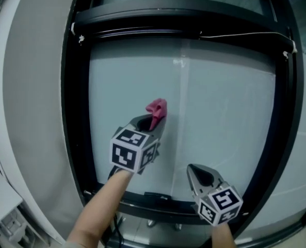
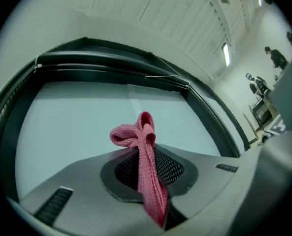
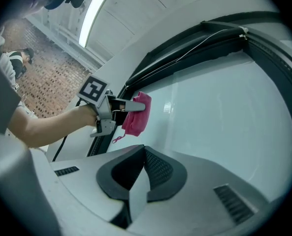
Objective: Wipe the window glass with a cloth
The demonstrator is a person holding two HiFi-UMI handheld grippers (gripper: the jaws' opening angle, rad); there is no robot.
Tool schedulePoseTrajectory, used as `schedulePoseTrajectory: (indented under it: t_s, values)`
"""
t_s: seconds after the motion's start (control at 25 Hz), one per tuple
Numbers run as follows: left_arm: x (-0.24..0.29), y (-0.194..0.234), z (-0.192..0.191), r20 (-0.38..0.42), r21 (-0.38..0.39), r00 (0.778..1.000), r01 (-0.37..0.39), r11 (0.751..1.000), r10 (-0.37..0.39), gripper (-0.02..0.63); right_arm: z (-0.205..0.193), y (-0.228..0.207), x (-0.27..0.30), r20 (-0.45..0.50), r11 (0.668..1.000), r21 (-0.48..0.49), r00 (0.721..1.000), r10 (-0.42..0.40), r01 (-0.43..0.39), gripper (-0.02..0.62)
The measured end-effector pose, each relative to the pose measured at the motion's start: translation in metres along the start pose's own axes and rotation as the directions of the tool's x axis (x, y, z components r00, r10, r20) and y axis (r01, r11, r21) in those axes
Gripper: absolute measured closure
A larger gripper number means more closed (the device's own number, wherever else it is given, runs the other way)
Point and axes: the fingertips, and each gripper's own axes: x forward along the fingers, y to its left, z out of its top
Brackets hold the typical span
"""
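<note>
A pink cloth [image 1: 157,110] is pinched in my left gripper [image 1: 151,122], its bunched end against the pale window glass [image 1: 220,112] near the pane's middle. In the left gripper view the cloth [image 2: 146,166] runs up between the shut jaws and folds over at the top. The right gripper view shows the left gripper [image 3: 136,106] with the cloth [image 3: 136,114] pressed to the glass [image 3: 224,107]. My right gripper [image 1: 193,170] hangs lower right, close to the glass, jaws shut with nothing in them [image 3: 141,154].
A black window frame [image 1: 73,112] surrounds the pane, with a thick top bar [image 1: 178,19] and a bottom sill [image 1: 158,203]. A grey-white wall [image 1: 29,112] lies to the left. People stand in the far background [image 2: 271,58].
</note>
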Motion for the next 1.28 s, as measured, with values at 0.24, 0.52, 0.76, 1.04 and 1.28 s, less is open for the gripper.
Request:
schedulePoseTrajectory:
  t_s: [0.24, 0.52, 0.76, 1.04, 1.28]
  values:
    - [-0.005, 0.086, 0.053, 0.026, 0.022, 0.992, -0.125, 0.992, 0.124, 0.554, 0.011, 0.012, 0.007, -0.001, 1.000, -0.013, 1.000, 0.022, -0.022, 0.606]
    - [-0.015, 0.165, 0.086, 0.028, 0.015, 0.969, -0.245, 0.969, 0.245, 0.554, 0.034, 0.039, 0.049, 0.017, 0.995, -0.024, 0.995, 0.098, -0.098, 0.606]
    - [-0.026, 0.230, 0.097, -0.004, 0.055, 0.926, -0.378, 0.924, 0.378, 0.554, 0.062, 0.075, 0.098, 0.039, 0.984, -0.032, 0.983, 0.179, -0.178, 0.606]
    - [-0.023, 0.283, 0.107, -0.029, 0.025, 0.871, -0.489, 0.872, 0.490, 0.554, 0.067, 0.100, 0.110, 0.070, 0.976, -0.063, 0.975, 0.212, -0.208, 0.606]
    - [-0.030, 0.327, 0.115, -0.067, 0.199, 0.723, -0.666, 0.719, 0.688, 0.555, 0.065, 0.098, 0.098, 0.075, 0.978, -0.091, 0.978, 0.192, -0.185, 0.606]
